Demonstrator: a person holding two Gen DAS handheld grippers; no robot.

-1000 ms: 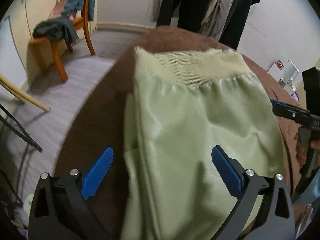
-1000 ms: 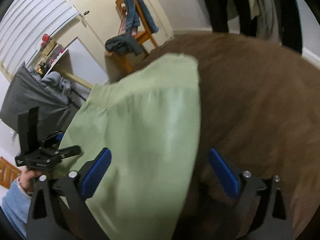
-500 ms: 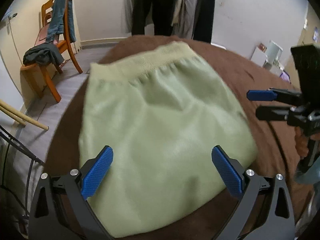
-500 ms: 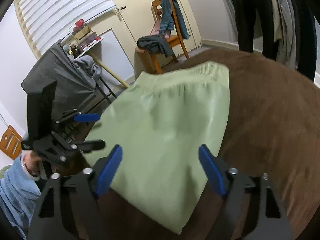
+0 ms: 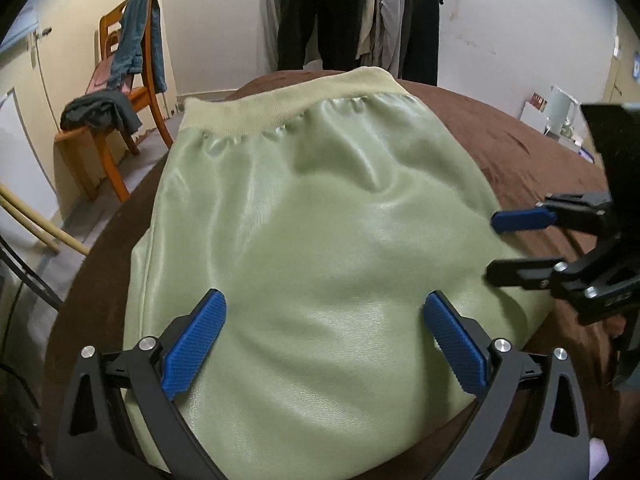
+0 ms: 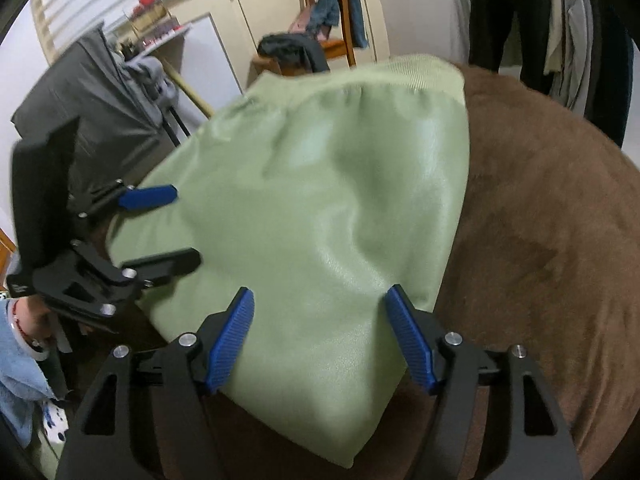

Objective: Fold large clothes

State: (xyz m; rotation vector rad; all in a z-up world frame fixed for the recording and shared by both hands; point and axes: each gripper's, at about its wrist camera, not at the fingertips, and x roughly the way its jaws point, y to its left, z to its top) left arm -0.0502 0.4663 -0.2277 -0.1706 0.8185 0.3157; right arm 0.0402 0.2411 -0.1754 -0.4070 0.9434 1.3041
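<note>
A shiny pale-green garment [image 5: 320, 208] lies folded on the brown bed cover [image 5: 520, 148], its ribbed waistband [image 5: 288, 108] at the far end. My left gripper [image 5: 324, 300] hovers open over the near left part, with only fabric below its blue pads. My right gripper [image 6: 320, 292] stands open over the garment [image 6: 340, 184] at its near right corner, jaws narrower than the left's and pads not pressing the cloth. Each gripper shows in the other's view: the right gripper [image 5: 494, 246] at the garment's right edge, the left gripper [image 6: 186, 226] at its left edge.
A wooden chair [image 5: 120, 92] draped with clothes stands at the far left on the floor. Dark clothes [image 5: 360, 12] hang on the back wall. A grey covered rack [image 6: 88, 92] stands beside the bed. A light-blue sleeve [image 6: 20, 360] shows behind the left gripper.
Both grippers have come lower and closer over the garment's near end. The right gripper's jaws have narrowed. The garment now lies flat and broad across the bed.
</note>
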